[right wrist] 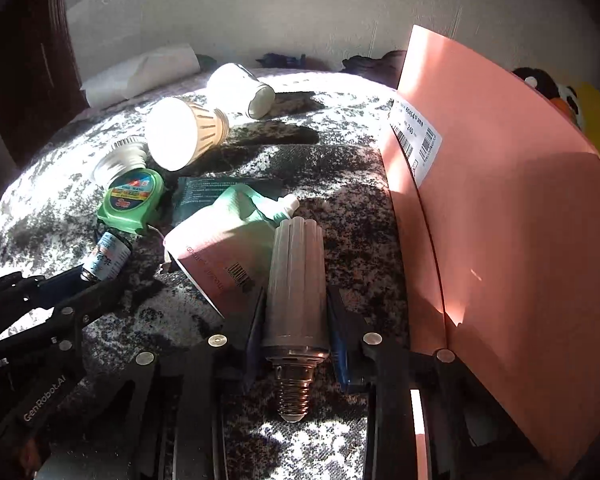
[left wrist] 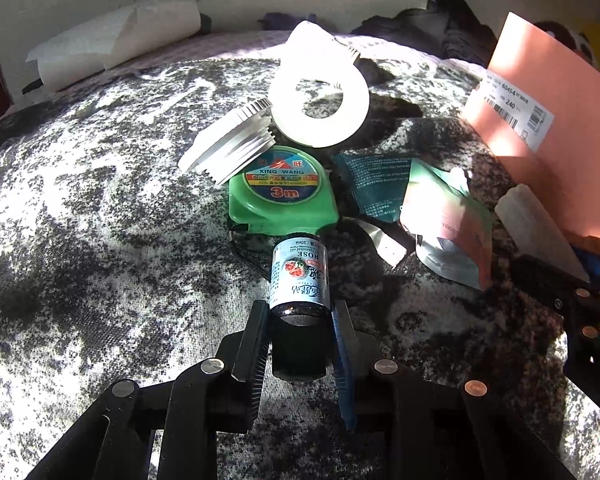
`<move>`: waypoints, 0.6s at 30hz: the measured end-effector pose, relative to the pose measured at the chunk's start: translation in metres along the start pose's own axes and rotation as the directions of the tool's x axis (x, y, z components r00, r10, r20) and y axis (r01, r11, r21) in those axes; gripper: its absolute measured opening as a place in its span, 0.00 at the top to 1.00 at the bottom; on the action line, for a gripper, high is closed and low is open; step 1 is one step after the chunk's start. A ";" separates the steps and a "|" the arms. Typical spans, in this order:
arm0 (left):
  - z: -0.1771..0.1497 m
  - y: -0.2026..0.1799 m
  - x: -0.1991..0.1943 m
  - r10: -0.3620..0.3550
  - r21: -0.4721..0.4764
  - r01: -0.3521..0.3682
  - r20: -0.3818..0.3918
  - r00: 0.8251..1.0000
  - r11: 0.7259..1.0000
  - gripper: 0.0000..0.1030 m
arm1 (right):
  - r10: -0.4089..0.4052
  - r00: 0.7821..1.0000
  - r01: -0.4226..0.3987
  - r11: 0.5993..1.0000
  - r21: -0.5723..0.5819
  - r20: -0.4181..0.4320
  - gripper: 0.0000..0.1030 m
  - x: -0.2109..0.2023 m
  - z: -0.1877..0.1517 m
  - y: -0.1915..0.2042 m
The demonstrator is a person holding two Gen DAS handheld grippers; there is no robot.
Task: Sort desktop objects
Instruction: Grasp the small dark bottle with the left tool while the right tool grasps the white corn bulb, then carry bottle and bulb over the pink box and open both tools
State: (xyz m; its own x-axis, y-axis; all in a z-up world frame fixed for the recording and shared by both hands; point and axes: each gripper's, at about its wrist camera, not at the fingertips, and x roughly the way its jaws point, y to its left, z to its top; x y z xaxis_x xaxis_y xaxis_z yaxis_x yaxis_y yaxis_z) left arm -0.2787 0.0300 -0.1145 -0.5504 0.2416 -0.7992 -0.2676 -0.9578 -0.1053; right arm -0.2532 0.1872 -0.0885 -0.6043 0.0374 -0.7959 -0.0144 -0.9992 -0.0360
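Observation:
My left gripper (left wrist: 300, 312) is shut on a small dark rose-oil bottle (left wrist: 300, 276) by its black cap, low over the mottled cloth. The bottle's base touches a green tape measure (left wrist: 282, 192). My right gripper (right wrist: 294, 300) is shut on a long white corn-style LED bulb (right wrist: 296, 280), its screw base pointing toward the camera. In the right wrist view the bottle (right wrist: 106, 258) and the left gripper (right wrist: 60, 292) show at the left. The bulb (left wrist: 536, 228) and the right gripper (left wrist: 572, 292) show at the right of the left wrist view.
White lamp parts (left wrist: 320, 96) and a ribbed white fitting (left wrist: 228, 144) lie behind the tape measure. Teal and pink pouches (left wrist: 444, 216) lie to the right. A pink box (right wrist: 500, 200) stands along the right side. Folded paper (left wrist: 116, 44) lies far left.

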 end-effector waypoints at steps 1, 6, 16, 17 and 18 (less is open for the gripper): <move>-0.001 0.002 -0.004 0.003 -0.014 -0.004 -0.005 1.000 1.000 0.75 | 0.015 1.000 -0.015 1.000 -0.006 0.011 0.70 -0.010 -0.003 0.001; -0.010 0.008 -0.048 0.006 -0.050 -0.005 0.021 1.000 0.999 0.75 | 0.094 0.994 -0.093 0.995 -0.024 0.052 0.70 -0.062 -0.016 0.010; -0.029 -0.009 -0.177 -0.022 -0.047 0.030 0.157 0.987 0.998 0.89 | 0.216 0.965 -0.206 0.975 -0.084 0.149 0.70 -0.177 -0.043 0.030; -0.028 -0.012 -0.190 -0.028 -0.041 0.036 0.176 0.984 0.999 0.89 | 0.223 0.961 -0.211 0.973 -0.090 0.164 0.70 -0.190 -0.046 0.030; -0.029 -0.016 -0.203 -0.038 -0.034 0.045 0.192 0.981 0.998 0.89 | 0.230 0.956 -0.216 0.972 -0.097 0.179 0.70 -0.202 -0.048 0.030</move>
State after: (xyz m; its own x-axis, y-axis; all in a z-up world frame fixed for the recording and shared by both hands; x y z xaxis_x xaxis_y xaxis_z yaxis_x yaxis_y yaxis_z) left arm -0.1401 -0.0078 0.0322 -0.6817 0.3033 -0.6658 -0.2655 -0.9505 -0.1611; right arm -0.0934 0.1499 0.0421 -0.7242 -0.1960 -0.6611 0.1936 -0.9780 0.0779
